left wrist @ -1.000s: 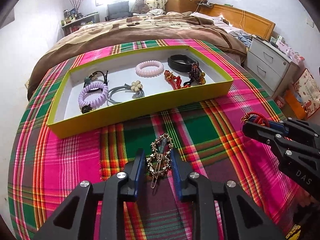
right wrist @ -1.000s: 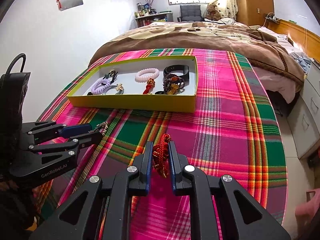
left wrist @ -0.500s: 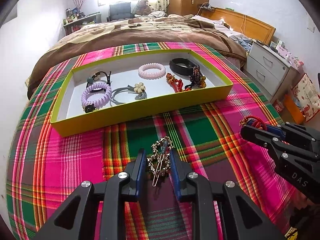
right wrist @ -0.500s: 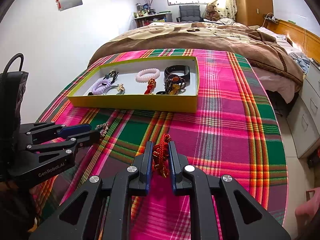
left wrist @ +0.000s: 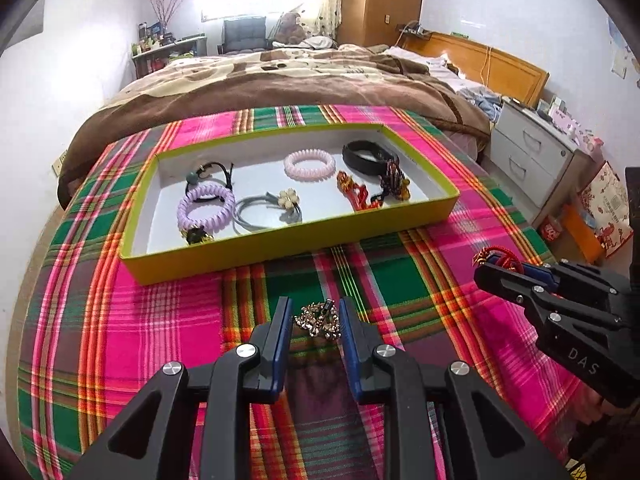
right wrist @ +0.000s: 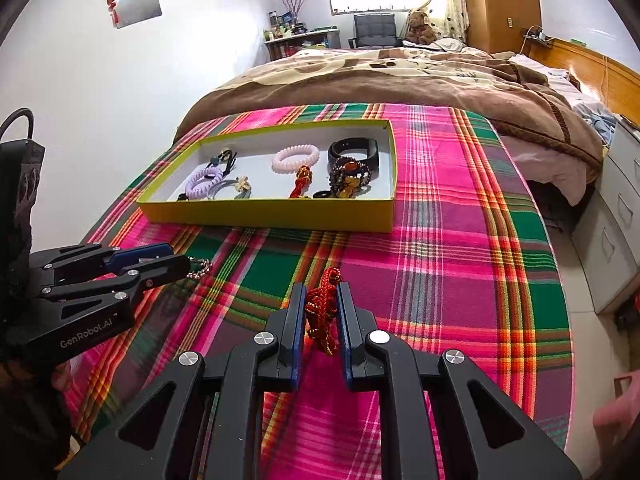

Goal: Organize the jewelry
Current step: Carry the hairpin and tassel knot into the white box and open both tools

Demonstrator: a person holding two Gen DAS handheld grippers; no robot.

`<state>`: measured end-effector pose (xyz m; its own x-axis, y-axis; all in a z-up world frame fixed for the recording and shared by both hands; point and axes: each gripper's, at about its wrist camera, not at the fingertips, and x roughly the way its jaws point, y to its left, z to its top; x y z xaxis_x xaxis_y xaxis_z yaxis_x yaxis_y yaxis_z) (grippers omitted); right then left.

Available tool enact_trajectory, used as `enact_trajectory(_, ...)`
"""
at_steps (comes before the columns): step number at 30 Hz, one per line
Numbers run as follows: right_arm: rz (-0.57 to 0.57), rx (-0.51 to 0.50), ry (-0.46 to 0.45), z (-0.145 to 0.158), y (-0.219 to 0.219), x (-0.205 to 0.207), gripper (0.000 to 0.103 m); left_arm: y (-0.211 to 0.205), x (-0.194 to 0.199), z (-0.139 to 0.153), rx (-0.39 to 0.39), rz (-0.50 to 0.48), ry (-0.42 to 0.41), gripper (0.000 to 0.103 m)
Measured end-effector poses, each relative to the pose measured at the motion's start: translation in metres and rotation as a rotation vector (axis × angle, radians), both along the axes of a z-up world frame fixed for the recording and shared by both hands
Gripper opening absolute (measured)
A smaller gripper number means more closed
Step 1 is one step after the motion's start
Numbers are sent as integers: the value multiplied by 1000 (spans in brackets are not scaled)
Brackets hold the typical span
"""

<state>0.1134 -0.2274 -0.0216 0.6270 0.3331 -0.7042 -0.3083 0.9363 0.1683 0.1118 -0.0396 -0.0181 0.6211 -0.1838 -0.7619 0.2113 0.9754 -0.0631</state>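
A yellow-green tray [left wrist: 248, 250] [right wrist: 280, 216] with a white floor lies on the plaid cloth and holds several hair ties and bracelets. My left gripper [left wrist: 314, 314] is shut on a gold beaded hair clip [left wrist: 318, 320] and holds it in front of the tray; the clip also shows in the right wrist view [right wrist: 200, 270]. My right gripper [right wrist: 322, 300] is shut on a red knotted cord ornament [right wrist: 322, 312], to the right of the left gripper [right wrist: 176, 262]. The right gripper [left wrist: 486, 268] shows at the right of the left wrist view with the red cord [left wrist: 498, 256].
The plaid cloth [left wrist: 120, 340] covers a round table. A bed with a brown blanket [left wrist: 280, 76] stands behind it. A white drawer unit [left wrist: 532, 160] stands at the right. An orange box and a patterned bag [left wrist: 600, 216] sit on the floor by it.
My left gripper has tilted upward, so the tray sits lower in its view and the hair clip looks shorter between the fingers. The right gripper has barely moved.
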Motion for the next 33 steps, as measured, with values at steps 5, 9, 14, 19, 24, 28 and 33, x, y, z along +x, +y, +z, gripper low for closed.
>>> enact_trajectory(5,-11,24,-29,12,2,4,15,11,4,15,-22,9,-33,24)
enact_trajectory(9,-2,33,-54,24,12,13,15,23,13,32,-23,24,-76,24)
enact_trajectory(14,12,25,-67,32,29,31,15,39,32,38,-18,43,-92,24)
enact_trajectory(19,21,23,-67,34,46,59,15,55,54,36,-37,77,-85,24)
enact_trajectory(24,26,9,-51,27,63,88,15,65,72,26,-23,100,-85,24)
enact_trajectory(28,38,-18,-26,13,77,109,15,70,81,16,-31,106,-71,24)
enact_trajectory(33,49,-44,3,1,88,123,15,73,90,1,-34,106,-36,24)
